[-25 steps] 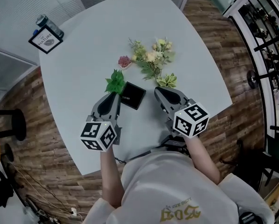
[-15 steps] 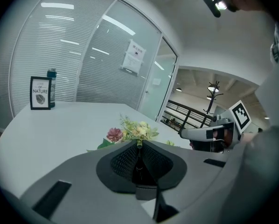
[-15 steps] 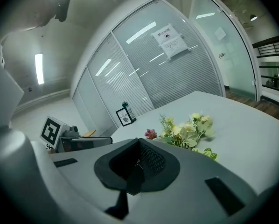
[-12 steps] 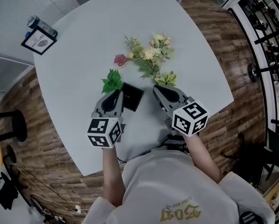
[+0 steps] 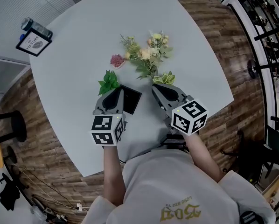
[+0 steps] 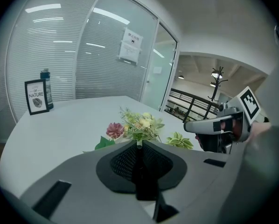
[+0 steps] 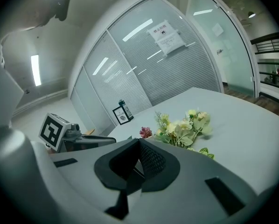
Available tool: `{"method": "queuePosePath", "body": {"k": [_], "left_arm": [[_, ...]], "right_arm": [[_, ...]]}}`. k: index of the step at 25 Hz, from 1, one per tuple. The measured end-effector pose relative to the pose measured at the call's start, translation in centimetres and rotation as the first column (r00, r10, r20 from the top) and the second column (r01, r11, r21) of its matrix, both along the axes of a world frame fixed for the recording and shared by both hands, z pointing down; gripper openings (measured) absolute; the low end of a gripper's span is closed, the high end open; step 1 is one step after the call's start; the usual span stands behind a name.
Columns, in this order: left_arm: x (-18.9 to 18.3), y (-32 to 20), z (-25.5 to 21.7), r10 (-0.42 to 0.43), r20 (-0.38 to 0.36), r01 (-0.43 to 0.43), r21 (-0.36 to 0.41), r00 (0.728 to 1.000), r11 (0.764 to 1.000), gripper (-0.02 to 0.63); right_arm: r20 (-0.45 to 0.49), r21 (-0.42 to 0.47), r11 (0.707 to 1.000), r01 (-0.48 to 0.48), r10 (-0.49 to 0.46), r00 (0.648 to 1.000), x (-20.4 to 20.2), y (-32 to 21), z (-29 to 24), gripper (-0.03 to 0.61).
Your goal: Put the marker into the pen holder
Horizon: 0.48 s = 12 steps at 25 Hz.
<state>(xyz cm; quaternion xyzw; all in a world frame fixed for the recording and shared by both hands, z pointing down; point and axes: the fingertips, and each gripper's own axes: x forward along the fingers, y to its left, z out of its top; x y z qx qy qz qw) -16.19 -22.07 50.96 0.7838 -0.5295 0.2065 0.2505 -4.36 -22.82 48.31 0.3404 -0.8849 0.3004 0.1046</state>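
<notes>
Shoulders in a pale shirt (image 5: 177,190) fill the bottom edge of the head view. Just above them sit the two tag cubes of the tongs.

The left gripper (image 5: 115,93) and right gripper (image 5: 157,88) are held low over the pale grey table (image 5: 74,55) near the middle of the frame. Each has its jaws pressed together, with nothing between them that I can see.

Between the two tips sits a black square box (image 5: 131,98), which I take for the pen holder. The left tongs are just beside its edge, and the pair seem to flank it, perhaps to square up on it. No marker shows in any view, so I cannot say where it is.

Past the box lies a green leaf sprig (image 5: 108,82), then a loose spray of flowers (image 5: 146,55). At the far upper left a framed sign (image 5: 33,42) stands with a bottle (image 5: 32,26) behind it, well apart from the work.
</notes>
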Motion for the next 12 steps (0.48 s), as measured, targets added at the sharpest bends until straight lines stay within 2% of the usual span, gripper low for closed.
{"method": "queuePosePath", "body": {"k": [7, 12], "left_arm": [[0.06, -0.45, 0.46, -0.002, 0.024, 0.002, -0.002, 1.000, 1.000, 0.043], [0.02, -0.64, 0.65, 0.001, 0.073, -0.002, 0.007, 0.997, 1.000, 0.046]], "right_arm": [[0.001, -0.018, 1.000, -0.002, 0.002, 1.000, 0.41, -0.22, 0.71, 0.017], [0.004, -0.024, 1.000, 0.001, -0.001, 1.000, 0.42, -0.36, 0.96, 0.017]]}}
